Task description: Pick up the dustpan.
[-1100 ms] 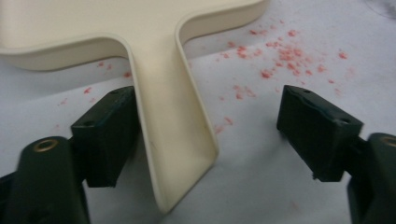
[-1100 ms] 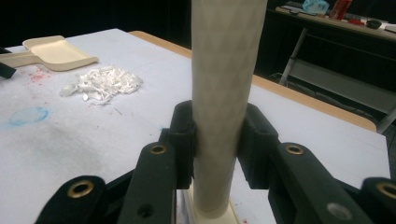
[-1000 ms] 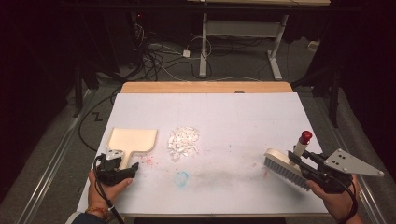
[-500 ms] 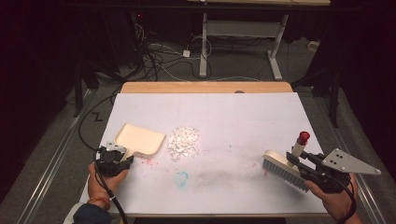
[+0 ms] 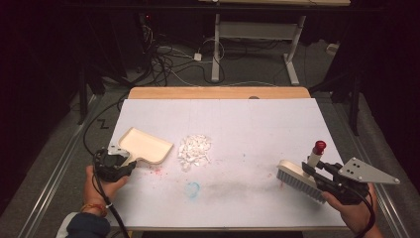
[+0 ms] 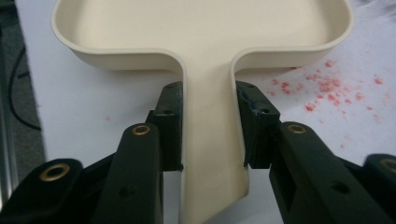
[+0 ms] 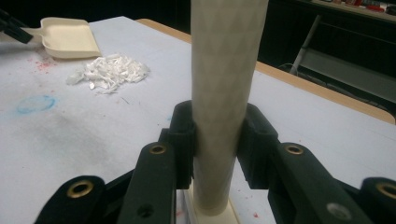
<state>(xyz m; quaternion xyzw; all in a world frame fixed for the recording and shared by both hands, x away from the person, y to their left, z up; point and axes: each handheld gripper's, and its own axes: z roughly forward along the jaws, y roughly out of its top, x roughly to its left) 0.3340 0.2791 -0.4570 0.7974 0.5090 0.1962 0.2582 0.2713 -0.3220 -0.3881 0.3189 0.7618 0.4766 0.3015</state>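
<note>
Dustpan (image 5: 146, 145) is sitting at 9 o'clock on the desk (image 5: 257, 124), its open edge just beside the pile of white scraps (image 5: 194, 150), with the left tongs (image 5: 115, 163) clamping its handle on both sides. Right tongs (image 5: 324, 174) are gripping the brush (image 5: 296, 177) by its upright handle, red cap on top, at 4 o'clock, well apart from the pile. Step in hand looks like getting set to sweep. Next move is calling for the brush crossing to the far side of the pile and pushing it toward the pan while the pan is lying flat. Red specks (image 6: 322, 88) and a blue ring mark (image 5: 192, 188) are staining the desk near the pan; nothing is blocking the path.
</note>
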